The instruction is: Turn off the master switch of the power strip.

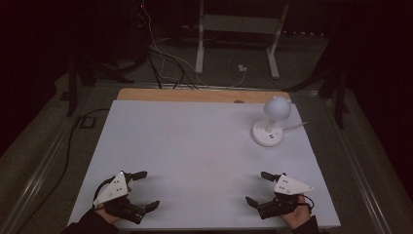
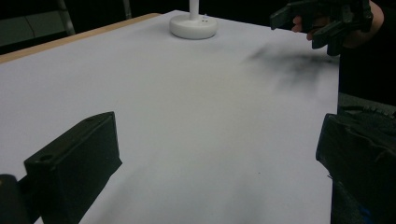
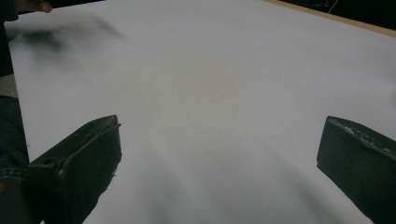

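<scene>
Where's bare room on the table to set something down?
Nearly all of the table is bare: the whole left half and the middle, between the left gripper and right gripper. The only crowded spot is the far right corner, where the white lamp stands.

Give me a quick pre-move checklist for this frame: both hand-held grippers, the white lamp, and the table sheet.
1. Left hand-held gripper open, holding nothing: ok.
2. Right hand-held gripper open, holding nothing: ok.
3. White lamp upright on its round base at the far right: ok.
4. White sheet bare between grippers and lamp: ok.
5. Lamp cord trails off the right edge, out of the path: ok.
6. Lamp switched on: cannot tell.
</scene>
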Available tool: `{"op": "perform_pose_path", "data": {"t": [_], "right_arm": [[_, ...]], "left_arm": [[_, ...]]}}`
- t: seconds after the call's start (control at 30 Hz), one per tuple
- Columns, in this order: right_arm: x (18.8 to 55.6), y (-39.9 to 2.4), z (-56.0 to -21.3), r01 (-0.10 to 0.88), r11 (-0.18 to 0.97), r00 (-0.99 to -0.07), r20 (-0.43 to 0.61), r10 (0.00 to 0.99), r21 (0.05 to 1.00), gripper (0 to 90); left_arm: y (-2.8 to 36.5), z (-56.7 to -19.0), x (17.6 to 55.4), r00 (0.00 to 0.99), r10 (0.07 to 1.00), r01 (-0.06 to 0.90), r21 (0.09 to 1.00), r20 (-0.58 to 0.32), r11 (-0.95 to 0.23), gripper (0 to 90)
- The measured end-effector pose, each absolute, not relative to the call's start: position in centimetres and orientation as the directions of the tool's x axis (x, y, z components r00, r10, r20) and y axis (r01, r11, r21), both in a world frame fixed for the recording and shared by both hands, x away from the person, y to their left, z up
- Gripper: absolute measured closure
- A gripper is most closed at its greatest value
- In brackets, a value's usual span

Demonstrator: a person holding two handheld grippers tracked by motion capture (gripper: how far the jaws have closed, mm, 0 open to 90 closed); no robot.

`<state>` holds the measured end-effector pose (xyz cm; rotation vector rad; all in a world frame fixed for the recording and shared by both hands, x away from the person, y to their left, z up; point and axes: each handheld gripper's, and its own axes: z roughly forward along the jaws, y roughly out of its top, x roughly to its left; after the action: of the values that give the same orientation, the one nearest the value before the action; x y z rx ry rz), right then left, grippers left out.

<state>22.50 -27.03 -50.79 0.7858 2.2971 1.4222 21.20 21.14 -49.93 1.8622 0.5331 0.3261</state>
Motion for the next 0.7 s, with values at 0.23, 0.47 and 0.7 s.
{"op": "perform_pose_path", "data": {"t": [0.23, 0.47, 0.7], "right_arm": [[22.6, -26.7, -50.7, 0.313, 0.349, -0.805, 0.051, 0.591, 0.883, 0.0], [22.6, -26.0, -50.5, 0.315, 0.354, -0.813, 0.058, 0.579, 0.881, 0.0], [22.9, -25.6, -49.7, 0.317, 0.334, -0.813, 0.073, 0.578, 0.888, 0.0]], "left_arm": [[21.1, -50.0, 21.2, 0.861, 0.508, 0.207, 0.937, -0.038, -0.281, 0.2], [21.1, -50.0, 21.2, 0.860, 0.509, 0.207, 0.937, -0.038, -0.280, 0.2], [21.0, -50.0, 21.3, 0.858, 0.513, 0.209, 0.936, -0.037, -0.282, 0.2]]}}
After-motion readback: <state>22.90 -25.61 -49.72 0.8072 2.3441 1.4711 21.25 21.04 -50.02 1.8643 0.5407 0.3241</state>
